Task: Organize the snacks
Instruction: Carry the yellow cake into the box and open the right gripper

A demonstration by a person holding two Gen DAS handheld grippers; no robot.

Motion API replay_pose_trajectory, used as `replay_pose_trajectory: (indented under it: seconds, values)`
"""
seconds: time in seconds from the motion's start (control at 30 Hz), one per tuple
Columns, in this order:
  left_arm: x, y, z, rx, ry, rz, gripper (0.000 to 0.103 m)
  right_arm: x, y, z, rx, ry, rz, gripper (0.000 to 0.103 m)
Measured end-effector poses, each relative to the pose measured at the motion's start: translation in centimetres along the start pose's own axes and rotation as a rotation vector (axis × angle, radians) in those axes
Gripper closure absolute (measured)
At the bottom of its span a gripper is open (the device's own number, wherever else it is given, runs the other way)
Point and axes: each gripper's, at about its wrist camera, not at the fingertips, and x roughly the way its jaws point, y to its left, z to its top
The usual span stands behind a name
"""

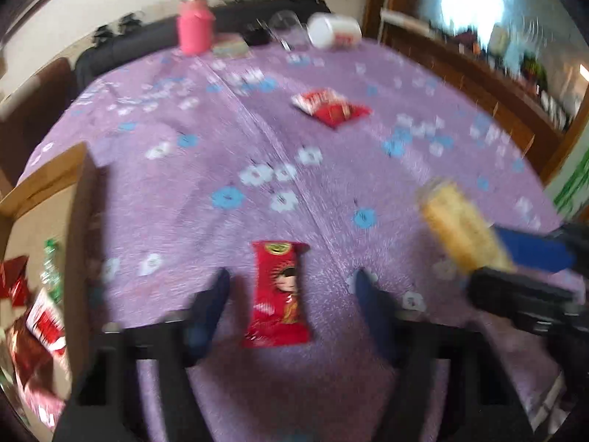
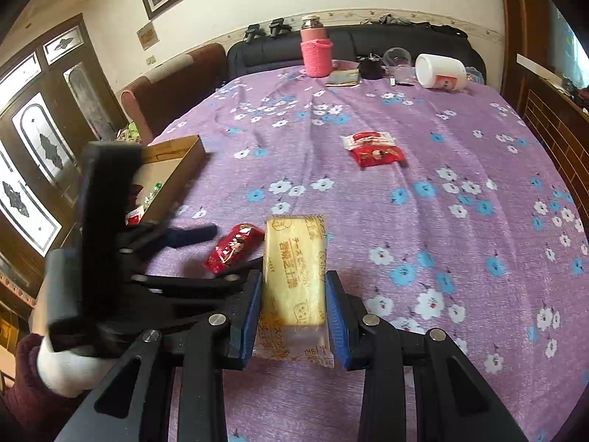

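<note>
my right gripper [image 2: 293, 296]: closed on yellow snack pack [image 2: 296, 280], lifted over table near edge | my left gripper [image 1: 292, 283]: wide open around red snack pack [image 1: 279, 294] | cardboard box [image 2: 184, 169] at left edge

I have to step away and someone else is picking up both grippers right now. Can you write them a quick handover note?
Right gripper: shut on the yellow cheese snack pack, lifted off the table.
Left gripper: open, low over the purple tablecloth, fingers either side of the red snack pack, not yet gripping it.
Cardboard box at the table's left edge already holds several snacks.
Left to do: box the yellow pack, grip and box the red pack, then fetch the red-and-white packets lying mid-table.
</note>
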Motion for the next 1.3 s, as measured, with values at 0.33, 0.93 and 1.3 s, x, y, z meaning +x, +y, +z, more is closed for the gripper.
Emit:
replay_pose_trajectory:
  seconds: [0.33, 0.93, 1.3]
  values:
    - [-3.3, 2.8, -0.7, -0.125, -0.076, -0.082, 0.084, 0.6, -0.3, 0.2, 0.008, 0.005, 0.023, 0.067]
    - [-15.4, 19.6, -10.8, -0.578, -0.295, 0.01, 0.084, 3.3, 14.7, 3.6, -0.244, 0.009, 0.208, 0.066]
    - [-18.2, 21.0, -13.2, -0.601, -0.397, 0.025, 0.023, 10.6, 22.8, 6.1, -0.318, 0.117, 0.22, 0.066]
